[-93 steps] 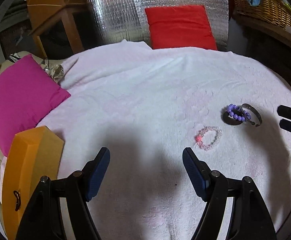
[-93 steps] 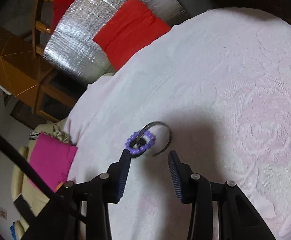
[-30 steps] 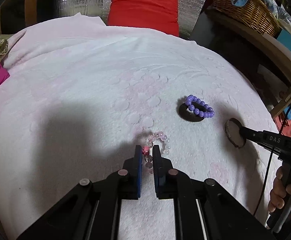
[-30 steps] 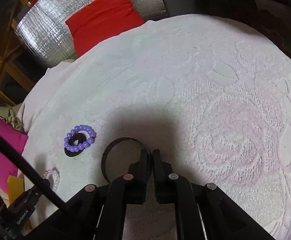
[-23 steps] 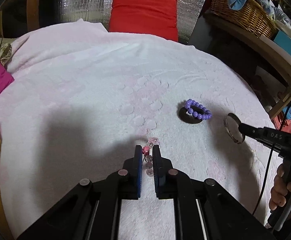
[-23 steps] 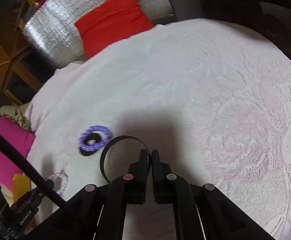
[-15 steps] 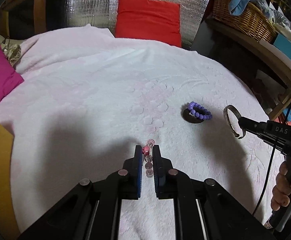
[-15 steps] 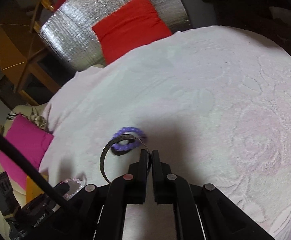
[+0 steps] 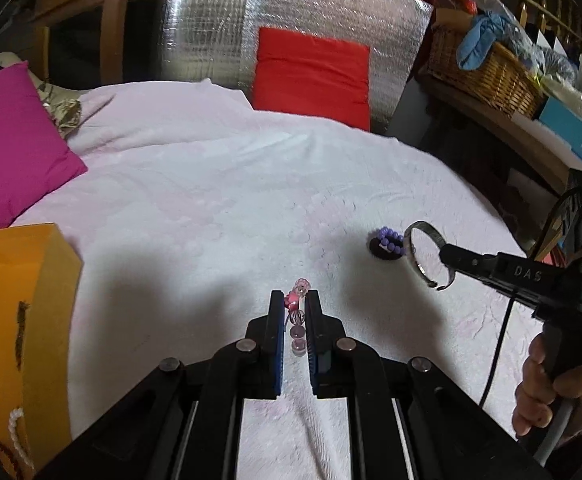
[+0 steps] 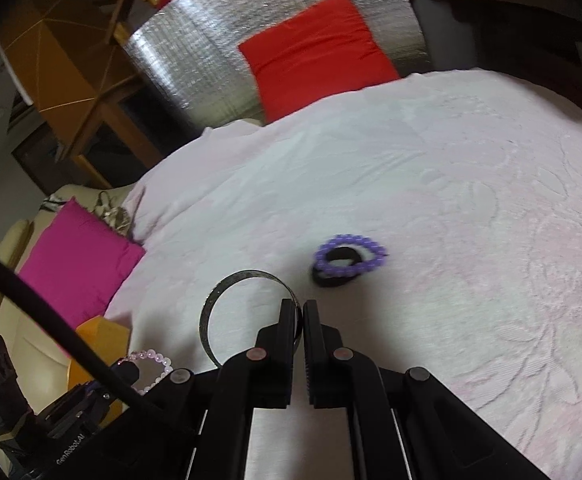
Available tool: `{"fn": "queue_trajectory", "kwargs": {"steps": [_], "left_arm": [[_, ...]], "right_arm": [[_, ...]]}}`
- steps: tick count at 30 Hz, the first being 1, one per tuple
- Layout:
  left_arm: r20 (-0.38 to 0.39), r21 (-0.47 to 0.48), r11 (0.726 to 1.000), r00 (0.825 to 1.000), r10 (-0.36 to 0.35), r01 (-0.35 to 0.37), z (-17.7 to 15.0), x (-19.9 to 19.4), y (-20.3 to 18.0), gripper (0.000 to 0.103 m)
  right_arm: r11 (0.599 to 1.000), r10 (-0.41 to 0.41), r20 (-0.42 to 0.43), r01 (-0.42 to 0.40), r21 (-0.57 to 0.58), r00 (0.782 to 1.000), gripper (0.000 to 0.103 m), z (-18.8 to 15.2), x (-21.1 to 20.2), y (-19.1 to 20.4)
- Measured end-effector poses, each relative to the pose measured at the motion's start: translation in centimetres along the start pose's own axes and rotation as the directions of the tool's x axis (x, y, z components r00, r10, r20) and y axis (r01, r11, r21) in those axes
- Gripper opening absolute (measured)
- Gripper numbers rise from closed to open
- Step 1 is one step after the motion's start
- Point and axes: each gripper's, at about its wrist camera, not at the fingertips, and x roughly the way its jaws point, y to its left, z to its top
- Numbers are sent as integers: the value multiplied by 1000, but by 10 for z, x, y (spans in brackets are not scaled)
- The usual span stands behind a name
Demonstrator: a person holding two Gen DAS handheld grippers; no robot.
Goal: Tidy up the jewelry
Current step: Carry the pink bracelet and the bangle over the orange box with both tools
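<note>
Transport looks like the step in hand: both pieces are lifted clear of the pale pink bedspread (image 9: 219, 184). The left gripper (image 9: 294, 300) has its jaws clamped on the pink bead bracelet (image 9: 295, 320), clear and rosy beads strung in a loop that dangles between the pads. The right gripper (image 10: 302, 312) is pinched tight on the metal bangle (image 10: 227, 304), a thin dark open cuff standing out at ten o'clock from its tips. The orange box (image 9: 15, 320), at eight o'clock in the left view, seems the likely destination, so I'd expect a swing that way next. The purple bead bracelet (image 10: 349, 252) lies on the spread atop a dark ring (image 10: 337, 270).
</note>
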Motion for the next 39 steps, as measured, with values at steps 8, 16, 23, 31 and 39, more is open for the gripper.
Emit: {"fn": "queue_trajectory", "kwargs": {"steps": [8, 16, 23, 31, 39], "left_arm": [[81, -36, 999, 996, 19, -16, -6, -44, 14, 10], [174, -97, 993, 982, 79, -63, -12, -91, 35, 10], [239, -160, 973, 950, 202, -166, -13, -118, 72, 10], [201, -315, 913, 922, 330, -259, -22, -132, 162, 10], [69, -391, 860, 921, 383, -328, -44, -121, 229, 10]], "right_arm": [[994, 78, 15, -77, -72, 997, 5, -9, -4, 42], [983, 118, -2, -117, -143, 993, 5, -23, 1, 80], [965, 137, -23, -139, -220, 990, 5, -44, 2, 109], [939, 165, -32, -167, -302, 986, 5, -61, 5, 149], [897, 175, -77, -191, -400, 982, 5, -71, 26, 220]]}}
